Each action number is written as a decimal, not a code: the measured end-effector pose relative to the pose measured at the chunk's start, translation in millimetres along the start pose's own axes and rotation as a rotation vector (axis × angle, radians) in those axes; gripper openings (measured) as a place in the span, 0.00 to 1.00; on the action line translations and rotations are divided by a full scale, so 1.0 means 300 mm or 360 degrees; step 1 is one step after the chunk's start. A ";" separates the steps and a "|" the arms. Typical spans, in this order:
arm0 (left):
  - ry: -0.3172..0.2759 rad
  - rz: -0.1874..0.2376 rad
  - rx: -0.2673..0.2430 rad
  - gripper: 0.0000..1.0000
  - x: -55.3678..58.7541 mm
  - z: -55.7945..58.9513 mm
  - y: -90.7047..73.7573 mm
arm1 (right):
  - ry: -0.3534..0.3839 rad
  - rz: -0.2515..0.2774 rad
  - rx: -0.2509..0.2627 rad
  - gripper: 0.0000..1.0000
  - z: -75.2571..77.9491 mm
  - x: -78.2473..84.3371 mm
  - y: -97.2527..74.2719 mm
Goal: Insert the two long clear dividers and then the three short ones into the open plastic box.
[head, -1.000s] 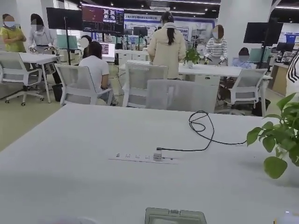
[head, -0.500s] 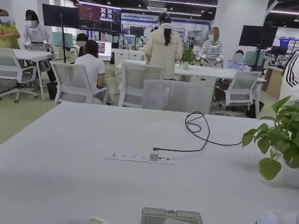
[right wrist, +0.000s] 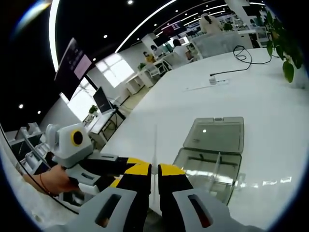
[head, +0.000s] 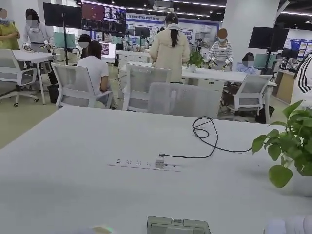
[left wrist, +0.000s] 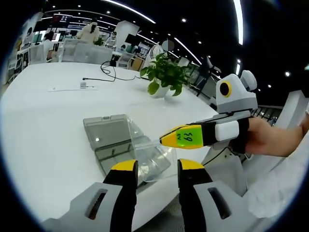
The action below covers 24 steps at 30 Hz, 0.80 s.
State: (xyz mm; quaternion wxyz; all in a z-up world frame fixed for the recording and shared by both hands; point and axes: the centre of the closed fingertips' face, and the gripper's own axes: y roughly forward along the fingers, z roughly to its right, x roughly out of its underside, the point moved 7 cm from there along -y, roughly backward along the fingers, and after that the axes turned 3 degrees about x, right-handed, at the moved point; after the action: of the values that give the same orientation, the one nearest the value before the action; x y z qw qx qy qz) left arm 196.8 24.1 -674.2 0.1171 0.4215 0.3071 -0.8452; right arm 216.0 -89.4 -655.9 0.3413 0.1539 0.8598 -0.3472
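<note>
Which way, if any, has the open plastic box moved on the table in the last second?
No. The plastic box sits just as far below and right of the power strip as before; the whole view slid left, so the camera moved.

The tabletop [head: 73,185] beyond the open plastic box [right wrist: 212,154] is being left free up to the power strip [head: 144,164] and cable [head: 204,134]. Its right side is being crowded by a potted plant [head: 287,146], and the box's near edge is being overhung by the right tool [left wrist: 164,141] clamping a clear divider [right wrist: 155,145].

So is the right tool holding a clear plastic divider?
Yes, the right tool is shut on a thin clear plastic divider that stands up between its jaws.
</note>
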 end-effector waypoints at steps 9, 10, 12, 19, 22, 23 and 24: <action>0.0060 -0.0025 0.0034 0.38 0.023 -0.018 -0.022 | 0.0048 -0.0050 -0.0001 0.07 0.002 -0.024 0.016; 0.0069 -0.0030 0.0033 0.39 0.027 -0.025 -0.028 | 0.0061 -0.0076 0.0025 0.07 0.010 -0.029 0.019; 0.0084 -0.0026 0.0040 0.43 0.030 -0.035 -0.040 | 0.0093 -0.0114 0.0049 0.07 0.028 -0.034 0.029; 0.0181 -0.0059 0.0083 0.55 0.053 -0.063 -0.067 | 0.0121 -0.0193 0.0135 0.07 0.060 -0.060 0.051; 0.0234 -0.0086 0.0110 0.59 0.070 -0.075 -0.073 | 0.0146 -0.0256 0.0172 0.07 0.071 -0.059 0.063; 0.0266 -0.0103 0.0122 0.61 0.078 -0.079 -0.075 | 0.0150 -0.0277 0.0196 0.07 0.077 -0.060 0.068; 0.0303 -0.0104 0.0138 0.64 0.080 -0.080 -0.076 | 0.0166 -0.0306 0.0211 0.07 0.081 -0.058 0.070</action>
State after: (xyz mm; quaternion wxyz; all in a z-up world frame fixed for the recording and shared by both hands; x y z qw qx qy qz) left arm 187.0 58.4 -694.4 0.0414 0.4942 0.2935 -0.8173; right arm 250.7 -91.9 -666.9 0.2506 0.1109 0.8623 -0.4258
